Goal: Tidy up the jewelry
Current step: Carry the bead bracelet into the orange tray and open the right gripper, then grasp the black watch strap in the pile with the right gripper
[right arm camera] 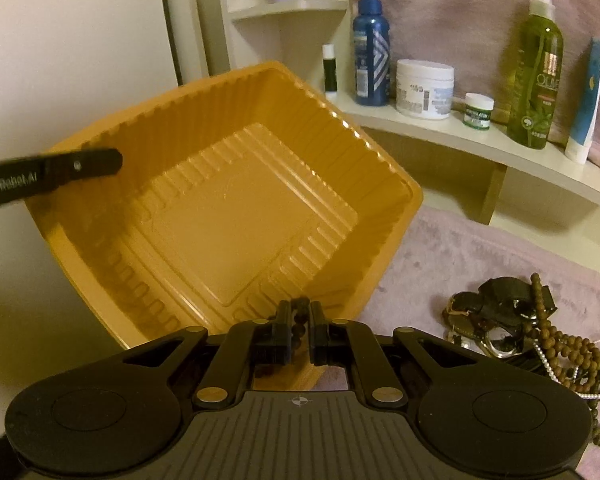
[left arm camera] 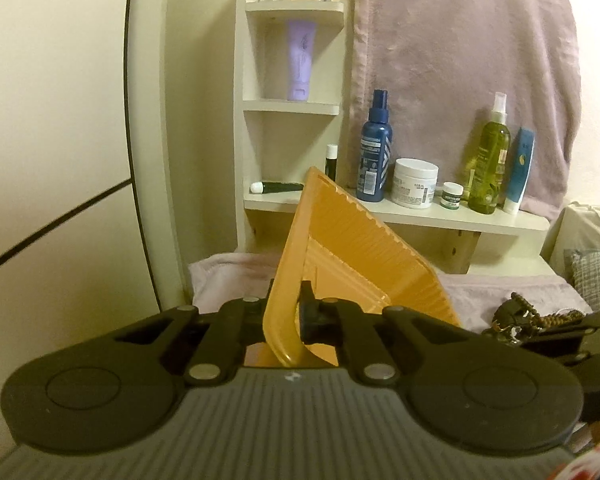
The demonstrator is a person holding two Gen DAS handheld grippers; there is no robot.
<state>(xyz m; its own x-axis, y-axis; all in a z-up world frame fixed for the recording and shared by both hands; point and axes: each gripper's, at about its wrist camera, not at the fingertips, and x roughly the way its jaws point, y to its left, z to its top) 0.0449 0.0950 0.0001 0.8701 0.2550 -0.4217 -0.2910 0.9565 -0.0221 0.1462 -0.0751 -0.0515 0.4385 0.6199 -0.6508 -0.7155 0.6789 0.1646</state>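
My left gripper (left arm camera: 286,312) is shut on the rim of an orange plastic tray (left arm camera: 340,256) and holds it tilted on edge above the pink cloth. In the right wrist view the tray (right arm camera: 236,216) faces me, empty, with the left gripper's finger (right arm camera: 80,166) on its left rim. My right gripper (right arm camera: 299,320) is shut on a dark beaded strand (right arm camera: 298,330) at the tray's near rim. A pile of jewelry (right arm camera: 512,320) with bead strings, a watch and a pearl strand lies on the cloth to the right; it also shows in the left wrist view (left arm camera: 528,316).
A white shelf (right arm camera: 480,140) behind holds a blue spray bottle (right arm camera: 370,52), a white jar (right arm camera: 424,88), a small jar (right arm camera: 478,110), a green spray bottle (right arm camera: 536,80) and a blue tube (right arm camera: 586,108). A pink cloth (right arm camera: 480,256) covers the surface. A wall stands at left.
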